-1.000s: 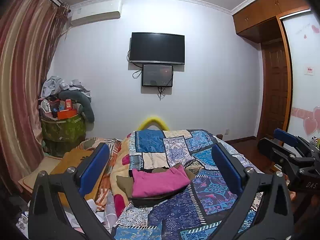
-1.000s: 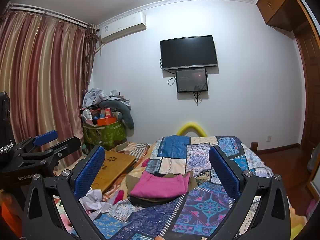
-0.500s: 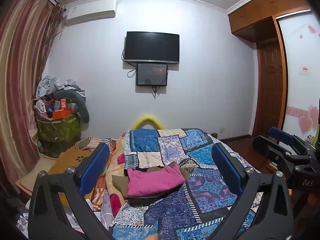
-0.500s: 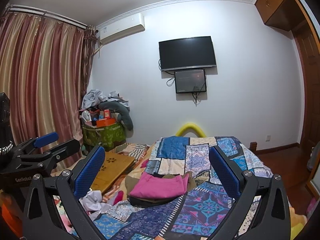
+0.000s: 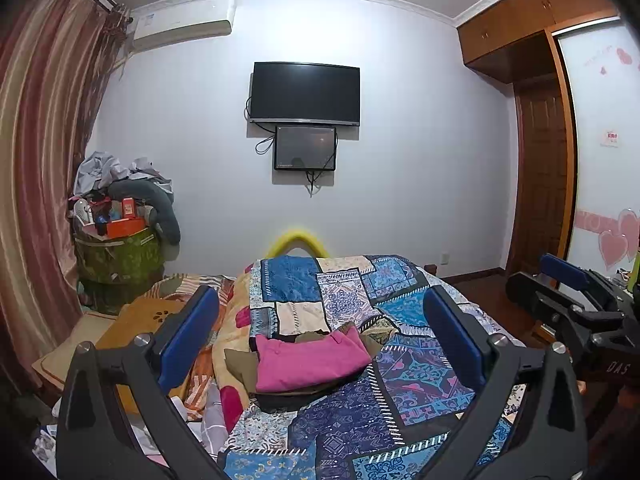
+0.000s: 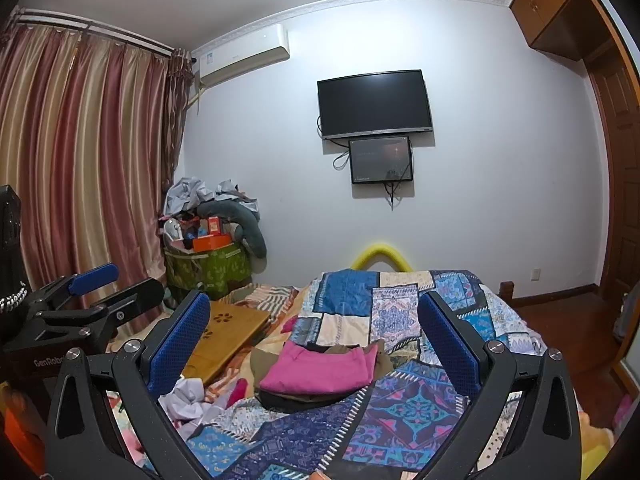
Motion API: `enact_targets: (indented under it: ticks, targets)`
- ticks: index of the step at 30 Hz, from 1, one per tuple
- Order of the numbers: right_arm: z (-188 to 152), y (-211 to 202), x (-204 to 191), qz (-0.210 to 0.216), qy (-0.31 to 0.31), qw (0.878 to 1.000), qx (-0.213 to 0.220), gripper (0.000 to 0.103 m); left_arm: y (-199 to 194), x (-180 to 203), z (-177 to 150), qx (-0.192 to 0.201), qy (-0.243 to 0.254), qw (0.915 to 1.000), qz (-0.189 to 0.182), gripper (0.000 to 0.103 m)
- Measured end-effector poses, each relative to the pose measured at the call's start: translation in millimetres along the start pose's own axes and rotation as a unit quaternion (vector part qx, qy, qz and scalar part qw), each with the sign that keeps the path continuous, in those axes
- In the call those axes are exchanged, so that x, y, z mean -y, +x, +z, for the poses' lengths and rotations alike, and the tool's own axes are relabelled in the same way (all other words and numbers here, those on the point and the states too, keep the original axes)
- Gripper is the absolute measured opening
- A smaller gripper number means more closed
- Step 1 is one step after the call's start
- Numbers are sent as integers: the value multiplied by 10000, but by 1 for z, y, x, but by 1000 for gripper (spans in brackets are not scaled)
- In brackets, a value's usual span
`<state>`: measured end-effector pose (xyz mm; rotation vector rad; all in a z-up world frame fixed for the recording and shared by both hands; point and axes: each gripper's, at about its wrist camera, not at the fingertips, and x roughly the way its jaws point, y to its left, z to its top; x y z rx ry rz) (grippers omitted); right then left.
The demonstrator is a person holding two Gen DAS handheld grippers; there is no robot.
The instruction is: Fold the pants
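Observation:
Folded pink pants (image 5: 308, 360) (image 6: 320, 368) lie on top of a small stack of olive and dark garments (image 5: 240, 366) (image 6: 298, 398) in the middle of a bed covered by a blue patchwork quilt (image 5: 360, 412) (image 6: 404, 404). My left gripper (image 5: 320, 336) is held above the near part of the bed, open and empty, well short of the stack. My right gripper (image 6: 316, 340) is likewise open with nothing between its blue pads. Each gripper shows at the edge of the other's view: the right gripper (image 5: 568, 292), the left gripper (image 6: 96, 284).
A wooden lap tray (image 6: 228, 332) and crumpled clothes (image 6: 188, 398) lie left of the stack. A green hamper piled with things (image 5: 118, 256) stands by the curtains (image 6: 80, 160). A TV (image 5: 304, 94) hangs on the far wall; a wooden door (image 5: 544, 176) is at the right.
Both grippers stay open and empty. The left view has shifted slightly right and tilted up, so the bed sits lower and further left; the right view barely moved.

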<state>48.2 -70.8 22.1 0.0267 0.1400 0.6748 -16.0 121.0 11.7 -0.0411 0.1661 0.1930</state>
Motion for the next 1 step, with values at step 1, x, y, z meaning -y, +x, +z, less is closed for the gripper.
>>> enact_targets:
  ticks: [1]
  targets:
    - [-1, 0, 0, 0, 2, 10000, -7, 103, 1, 0, 0, -5, -6, 10000, 4, 103]
